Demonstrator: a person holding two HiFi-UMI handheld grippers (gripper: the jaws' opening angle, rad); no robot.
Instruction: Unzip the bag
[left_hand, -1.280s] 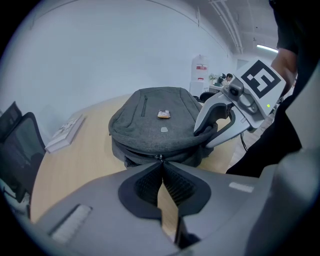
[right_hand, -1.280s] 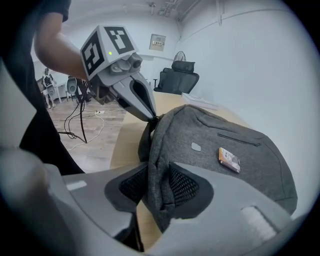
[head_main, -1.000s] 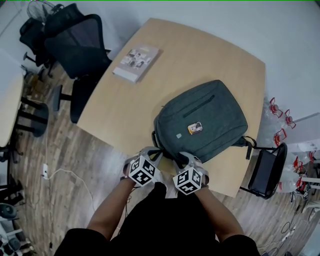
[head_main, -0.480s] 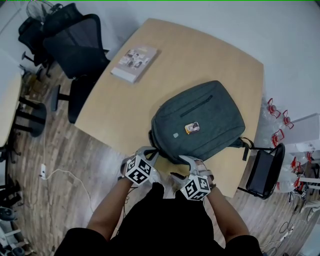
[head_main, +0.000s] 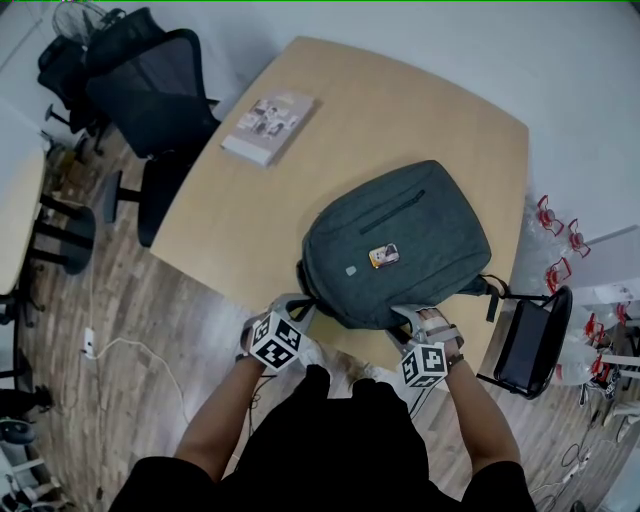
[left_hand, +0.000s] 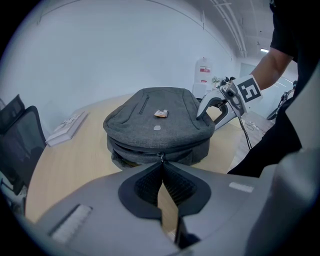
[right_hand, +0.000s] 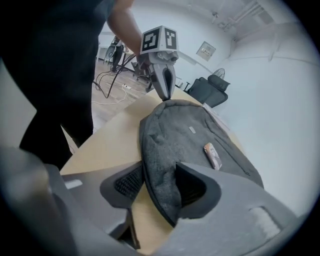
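Note:
A grey backpack (head_main: 400, 235) lies flat on the wooden table (head_main: 340, 110), its small orange tag (head_main: 384, 256) facing up. My left gripper (head_main: 292, 312) is at the bag's near left edge. In the left gripper view its jaws (left_hand: 162, 167) are shut on the zipper pull (left_hand: 161, 156). My right gripper (head_main: 424, 325) is at the bag's near right corner. In the right gripper view its jaws (right_hand: 160, 181) have just been closing, and the bag's thick grey edge (right_hand: 161, 192) sits pinched between the pads. Each gripper shows in the other's view: the right gripper (left_hand: 202, 112) and the left gripper (right_hand: 165, 92).
A book (head_main: 270, 127) lies at the table's far left. Black office chairs (head_main: 150, 90) stand to the left, and a black chair (head_main: 528, 348) stands by the table's right corner. The table's near edge runs just under both grippers.
The right gripper has slid to the right along the bag's near edge, away from the left gripper, and rolled. The left gripper has stayed put at the zipper.

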